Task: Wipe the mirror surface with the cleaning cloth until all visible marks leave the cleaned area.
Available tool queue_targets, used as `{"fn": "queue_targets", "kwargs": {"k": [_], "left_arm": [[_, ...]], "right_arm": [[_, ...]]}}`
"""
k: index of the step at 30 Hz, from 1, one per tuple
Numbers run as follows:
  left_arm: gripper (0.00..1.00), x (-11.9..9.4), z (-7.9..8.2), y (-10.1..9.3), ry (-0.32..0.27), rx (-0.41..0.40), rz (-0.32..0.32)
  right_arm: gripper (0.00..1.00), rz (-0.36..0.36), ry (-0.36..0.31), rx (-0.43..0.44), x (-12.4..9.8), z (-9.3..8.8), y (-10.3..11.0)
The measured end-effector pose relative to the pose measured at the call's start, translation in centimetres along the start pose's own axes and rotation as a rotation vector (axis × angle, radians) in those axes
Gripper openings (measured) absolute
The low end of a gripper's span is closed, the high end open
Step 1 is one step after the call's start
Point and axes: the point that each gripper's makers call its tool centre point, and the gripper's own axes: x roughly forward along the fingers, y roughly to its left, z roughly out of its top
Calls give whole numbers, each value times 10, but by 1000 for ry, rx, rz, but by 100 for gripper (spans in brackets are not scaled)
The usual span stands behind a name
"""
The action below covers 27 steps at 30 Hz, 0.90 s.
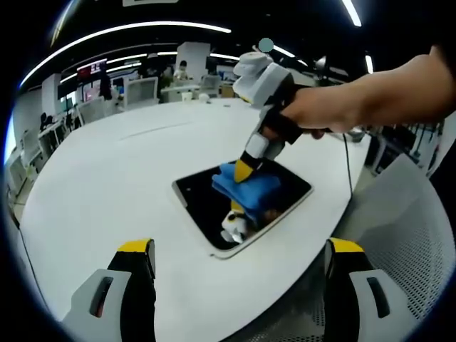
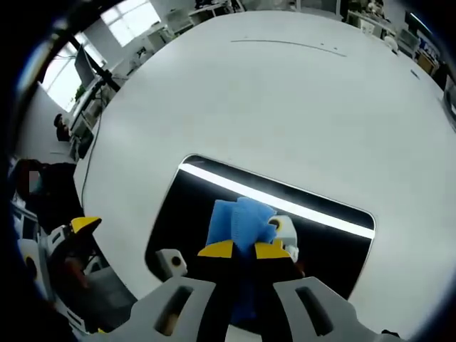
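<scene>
A rectangular mirror (image 1: 206,206) (image 2: 313,249) with a white frame lies flat on the white table (image 1: 114,178) (image 2: 285,100), its glass dark with a ceiling-light streak reflected in it. A blue cleaning cloth (image 1: 249,187) (image 2: 239,217) rests on the glass. My right gripper (image 1: 244,169) (image 2: 244,250), held by a person's hand, is shut on the cloth and presses it down onto the mirror. My left gripper (image 1: 239,260) hangs open above the table's near edge, short of the mirror, with nothing between its yellow-tipped fingers.
The table's rounded edge runs close behind the mirror, with a perforated grey chair (image 1: 413,228) beyond it. Office desks and monitors (image 1: 135,89) stand in the background. A cable (image 1: 347,164) trails off the right gripper. The left gripper's yellow tip (image 2: 85,225) appears beside the table edge.
</scene>
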Motion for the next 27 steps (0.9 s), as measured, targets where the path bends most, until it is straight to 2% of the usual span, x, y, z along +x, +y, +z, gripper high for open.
{"fn": "queue_targets", "kwargs": {"k": [17,27], "left_arm": [[100,-1,0,-1,5,-9,-7],[100,-1,1,3,2,-17,12]], "right_arm": [[3,-9,-6,17,4,24,-7],[3,-11,-13,45,9,37,-13]]}}
